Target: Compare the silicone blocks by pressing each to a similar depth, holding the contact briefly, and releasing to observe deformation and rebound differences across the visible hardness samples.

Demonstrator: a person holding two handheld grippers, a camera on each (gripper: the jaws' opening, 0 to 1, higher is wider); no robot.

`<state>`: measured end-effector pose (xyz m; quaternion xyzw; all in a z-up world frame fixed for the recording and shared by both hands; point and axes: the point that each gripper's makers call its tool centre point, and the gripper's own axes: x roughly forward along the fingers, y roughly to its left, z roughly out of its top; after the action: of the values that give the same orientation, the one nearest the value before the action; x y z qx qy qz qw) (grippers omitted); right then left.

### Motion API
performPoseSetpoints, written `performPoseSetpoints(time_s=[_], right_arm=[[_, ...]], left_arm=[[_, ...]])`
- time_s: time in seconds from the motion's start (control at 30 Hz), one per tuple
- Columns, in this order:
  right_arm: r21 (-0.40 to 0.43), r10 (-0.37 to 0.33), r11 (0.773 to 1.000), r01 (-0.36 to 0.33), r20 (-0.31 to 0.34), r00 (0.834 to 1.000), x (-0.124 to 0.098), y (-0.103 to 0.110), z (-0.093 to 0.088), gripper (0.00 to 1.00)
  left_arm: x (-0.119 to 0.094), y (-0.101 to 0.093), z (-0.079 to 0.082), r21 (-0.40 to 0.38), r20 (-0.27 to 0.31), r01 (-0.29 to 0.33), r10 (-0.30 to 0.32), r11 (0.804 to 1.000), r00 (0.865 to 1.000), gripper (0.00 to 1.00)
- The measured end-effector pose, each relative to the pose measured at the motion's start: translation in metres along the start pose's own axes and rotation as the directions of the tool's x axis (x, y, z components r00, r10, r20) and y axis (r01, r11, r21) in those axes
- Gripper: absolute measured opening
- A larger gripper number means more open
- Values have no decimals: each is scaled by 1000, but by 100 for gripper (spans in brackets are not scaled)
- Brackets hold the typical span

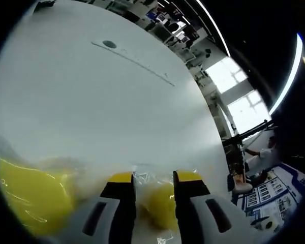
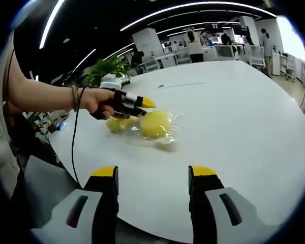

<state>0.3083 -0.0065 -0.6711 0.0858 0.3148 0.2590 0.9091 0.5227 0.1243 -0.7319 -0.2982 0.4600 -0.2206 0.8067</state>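
On white table (image 2: 234,122), left gripper (image 2: 142,103) pressing bagged yellow blocks (image 2: 155,124), grip state unclear; right gripper (image 2: 153,175) hovering released; comparison underway.

There are two yellow silicone blocks: a bigger round one (image 2: 155,124) and a smaller one (image 2: 118,124) just beside it. Up close, they show again as one big yellow shape (image 1: 30,195) and one smaller (image 1: 161,203). There may be more under the plastic, but it is too blurry to tell. There is one clear plastic wrap (image 2: 169,136) around them. There is one white surface (image 2: 234,122). There are two hand-held grippers: the left hand-held gripper (image 2: 142,106) and the right hand-held gripper (image 2: 153,173). One green plant (image 2: 105,67) stands behind.
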Motion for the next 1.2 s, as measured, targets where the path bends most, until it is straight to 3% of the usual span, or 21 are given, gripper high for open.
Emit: performPoseSetpoints(time_s=[0.17,0.5,0.77,1.2], right_arm=[[1,-1,1000,1,-3,1000,1,-1,0,50],[-11,6,1000,-6,15,1000,2,1,10,51],[-20,8,1000,-7,15,1000,3,2,11,51],[-30,17,999,-16,21,1000,3,5,15,49]], left_arm=[[2,3,-2,27,-15,-4,5,1000,1000,14],[4,2,0,-18,21,26,-26,999,999,0],[2,0,0,-58,29,40,-39,998,999,0],[-10,-11,1,10,71,50,-50,999,996,0]])
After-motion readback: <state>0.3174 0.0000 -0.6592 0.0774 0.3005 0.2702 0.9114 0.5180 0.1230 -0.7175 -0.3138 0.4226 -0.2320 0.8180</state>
